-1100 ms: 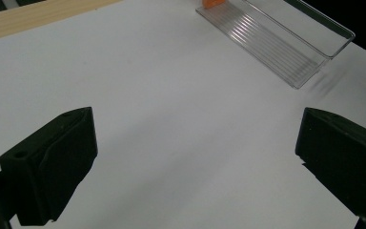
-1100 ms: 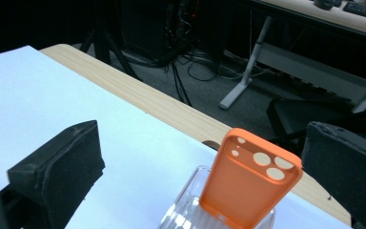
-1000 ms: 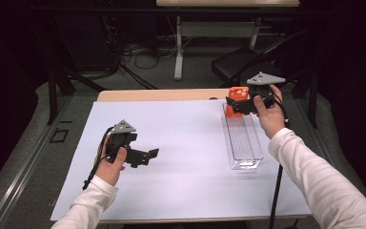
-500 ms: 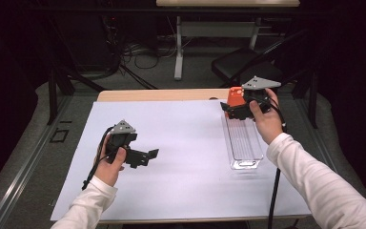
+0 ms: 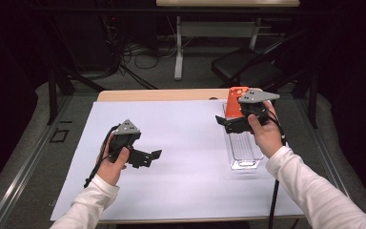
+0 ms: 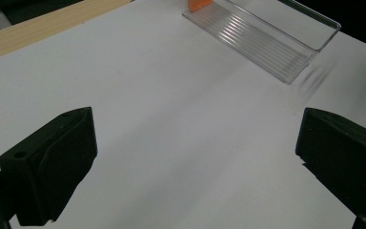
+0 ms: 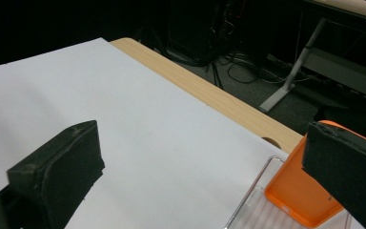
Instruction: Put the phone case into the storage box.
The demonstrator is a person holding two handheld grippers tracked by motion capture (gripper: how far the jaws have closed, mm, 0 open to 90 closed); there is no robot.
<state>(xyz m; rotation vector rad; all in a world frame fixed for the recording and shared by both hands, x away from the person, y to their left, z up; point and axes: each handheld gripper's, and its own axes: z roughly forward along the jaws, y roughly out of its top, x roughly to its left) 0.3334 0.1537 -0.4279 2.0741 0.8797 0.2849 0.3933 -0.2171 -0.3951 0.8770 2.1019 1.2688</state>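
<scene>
An orange flat piece (image 5: pixel 235 97) stands at the far end of a long clear plastic tray (image 5: pixel 243 151) on the right of the white sheet. My right gripper (image 5: pixel 225 122) hovers open over the tray's far part, jaws pointing left, just beside the orange piece. In the right gripper view its jaws (image 7: pixel 202 152) are wide apart and hold nothing, with the orange piece (image 7: pixel 299 192) by the right jaw. My left gripper (image 5: pixel 153 156) is open above the sheet at the left. In the left gripper view the jaws (image 6: pixel 198 138) are empty, and the tray (image 6: pixel 262 34) lies farther off.
A white sheet (image 5: pixel 186 143) covers most of the wooden table (image 5: pixel 162 95). Beyond the far edge are a dark floor with cables (image 5: pixel 133 50), a table leg (image 5: pixel 177 52) and a black chair (image 5: pixel 250 69). A metal rail (image 5: pixel 24 162) runs along the left.
My right gripper has shifted a little left and nearer, off the orange piece's top and over the tray. The left gripper has stayed in place.
</scene>
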